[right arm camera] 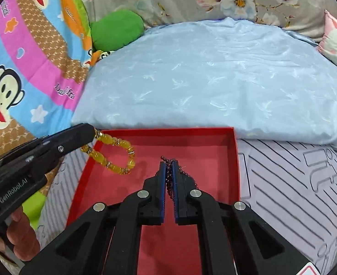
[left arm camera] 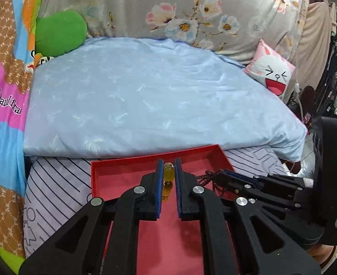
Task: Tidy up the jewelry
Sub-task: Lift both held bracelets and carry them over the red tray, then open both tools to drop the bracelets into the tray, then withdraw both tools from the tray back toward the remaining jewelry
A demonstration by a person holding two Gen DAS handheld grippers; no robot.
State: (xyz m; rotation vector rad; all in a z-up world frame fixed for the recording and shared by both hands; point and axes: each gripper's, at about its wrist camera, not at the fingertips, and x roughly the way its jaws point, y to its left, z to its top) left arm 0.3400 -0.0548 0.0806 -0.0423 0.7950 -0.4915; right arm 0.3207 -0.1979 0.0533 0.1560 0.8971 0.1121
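Observation:
A red open box (left arm camera: 104,171) (right arm camera: 228,160) lies on the striped bedsheet. My left gripper (left arm camera: 168,163) is shut on a yellow bead bracelet (left arm camera: 168,174) above the box; in the right wrist view the bracelet (right arm camera: 115,151) hangs from it (right arm camera: 94,133) over the box's left rim. My right gripper (right arm camera: 168,163) is shut on a dark red bead string (right arm camera: 169,183) over the box's middle; in the left wrist view the gripper (left arm camera: 216,176) comes in from the right with the beads (left arm camera: 206,177) dangling.
A folded light blue quilt (left arm camera: 145,96) lies right behind the box. A green plush (left arm camera: 60,32), a pink cartoon cushion (left arm camera: 271,73) and a floral pillow (left arm camera: 191,6) are at the back. A colourful cartoon blanket (right arm camera: 19,68) lies left.

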